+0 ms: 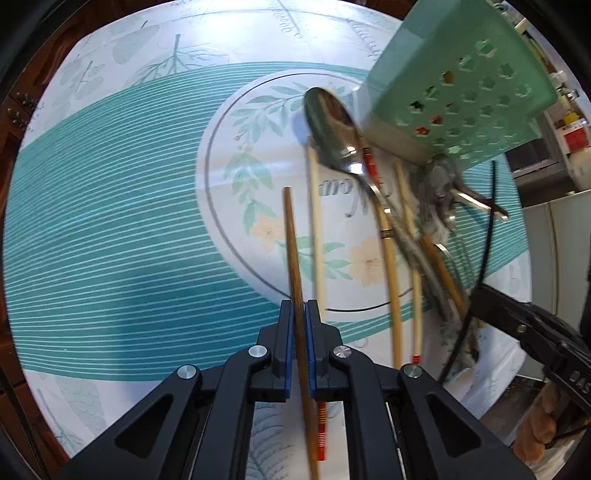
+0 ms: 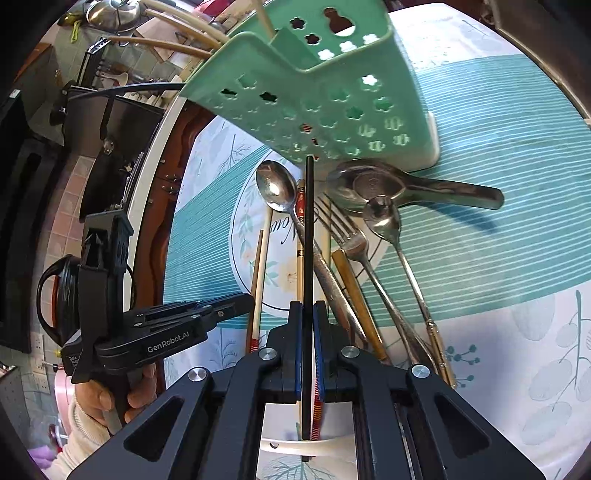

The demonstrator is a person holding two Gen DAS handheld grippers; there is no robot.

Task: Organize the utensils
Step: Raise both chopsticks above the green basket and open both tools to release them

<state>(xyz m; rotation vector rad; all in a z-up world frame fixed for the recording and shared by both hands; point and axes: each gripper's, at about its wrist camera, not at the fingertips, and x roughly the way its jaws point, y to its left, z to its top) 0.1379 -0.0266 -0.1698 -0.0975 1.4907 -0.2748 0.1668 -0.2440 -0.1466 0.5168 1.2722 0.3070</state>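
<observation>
My left gripper (image 1: 299, 308) is shut on a brown wooden chopstick (image 1: 293, 254) that points forward above the tablecloth. My right gripper (image 2: 307, 308) is shut on a black chopstick (image 2: 309, 221) whose tip reaches the foot of the green perforated utensil holder (image 2: 314, 92); the holder also shows in the left wrist view (image 1: 461, 81). Loose utensils lie in a pile in front of the holder: a large steel spoon (image 1: 332, 125), cream chopsticks (image 1: 317, 229), a fork (image 2: 347, 236), a small spoon (image 2: 382, 218) and a flat ladle-like spoon (image 2: 373, 188).
A round table with a teal-striped floral cloth (image 1: 110, 206) carries everything. The left gripper and its hand show at the left of the right wrist view (image 2: 166, 332). A kitchen counter with a pot (image 2: 110, 14) and a kettle (image 2: 59, 291) lies beyond the table edge.
</observation>
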